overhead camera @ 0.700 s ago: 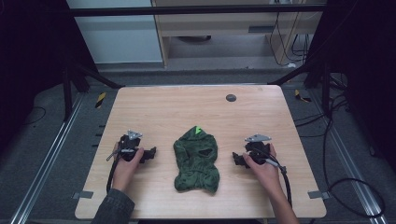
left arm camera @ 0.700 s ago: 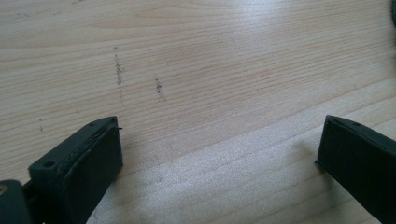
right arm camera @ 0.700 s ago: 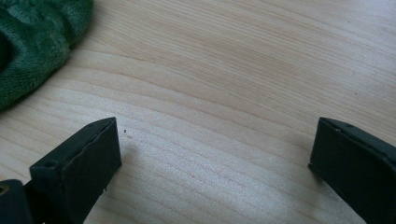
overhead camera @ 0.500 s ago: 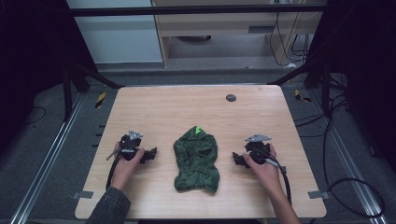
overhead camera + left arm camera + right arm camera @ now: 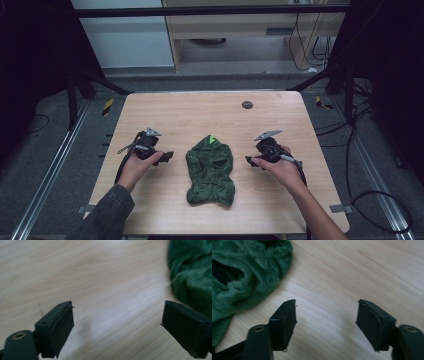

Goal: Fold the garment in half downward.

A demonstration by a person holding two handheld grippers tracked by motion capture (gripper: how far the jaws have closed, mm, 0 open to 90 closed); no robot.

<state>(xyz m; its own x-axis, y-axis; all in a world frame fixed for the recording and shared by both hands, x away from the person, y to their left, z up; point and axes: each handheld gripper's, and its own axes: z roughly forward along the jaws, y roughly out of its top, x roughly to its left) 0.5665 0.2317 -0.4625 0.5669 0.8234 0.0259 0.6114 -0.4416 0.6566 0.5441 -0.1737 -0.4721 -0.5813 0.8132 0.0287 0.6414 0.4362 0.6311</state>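
Note:
A dark green knitted garment (image 5: 210, 170) with a bright green tag at its far end lies flat in the middle of the wooden table (image 5: 200, 115). My left gripper (image 5: 167, 156) rests to its left, pointing at it, jaws open over bare wood. Seen from the left gripper view, that gripper (image 5: 118, 306) has the green garment (image 5: 192, 270) ahead at the upper right, apart from the jaws. My right gripper (image 5: 248, 161) sits to the garment's right, also pointing at it and open. In the right gripper view the gripper (image 5: 326, 303) holds nothing, and the garment (image 5: 249, 272) lies ahead to the upper left.
A small dark round disc (image 5: 247, 104) sits near the table's far edge. Black frame struts (image 5: 100, 82) slant down at both far corners. Cables (image 5: 370, 200) trail on the floor to the right. Bare wood lies between each gripper and the garment.
Both hands have shifted their grippers slightly away from the person, toward the far side of the table. The garment has not moved.

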